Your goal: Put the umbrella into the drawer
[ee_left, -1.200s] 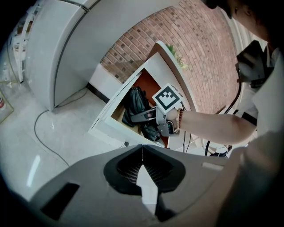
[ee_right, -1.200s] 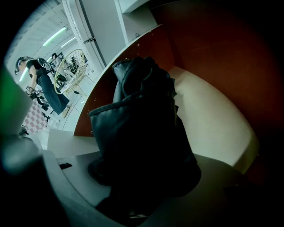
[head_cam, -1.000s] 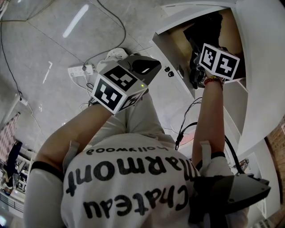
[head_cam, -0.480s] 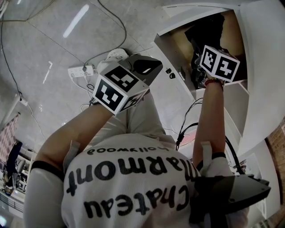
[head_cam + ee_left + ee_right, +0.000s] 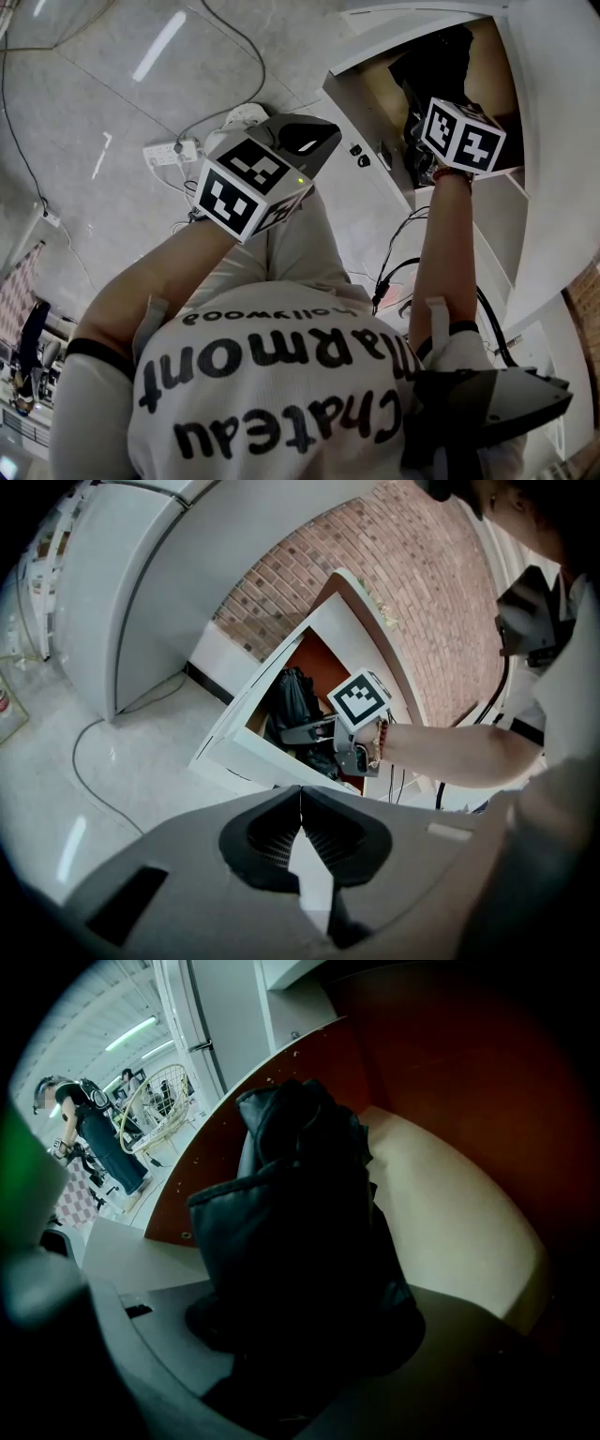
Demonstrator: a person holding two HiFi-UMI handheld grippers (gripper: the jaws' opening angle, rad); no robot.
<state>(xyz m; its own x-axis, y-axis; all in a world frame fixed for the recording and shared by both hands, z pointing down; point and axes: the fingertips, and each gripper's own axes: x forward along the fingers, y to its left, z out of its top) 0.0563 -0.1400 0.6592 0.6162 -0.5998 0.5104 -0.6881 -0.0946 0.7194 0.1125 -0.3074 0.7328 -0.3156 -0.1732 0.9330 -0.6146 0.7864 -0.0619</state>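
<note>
We see a black umbrella (image 5: 300,1232) inside the drawer (image 5: 244,752), which is white outside, with reddish-brown inner walls and a cream bottom. A marker cube (image 5: 461,134) above the drawer bears black squares on white, as does a second marker cube (image 5: 246,183) to the drawer's left. The left claw (image 5: 301,803) is grey with black ribbed pads. Behind the drawer we see a red-brown brick wall (image 5: 403,583). The floor (image 5: 94,94) beside the drawer is pale grey, glossy tile. The shirt (image 5: 281,375) is white with black lettering.
</note>
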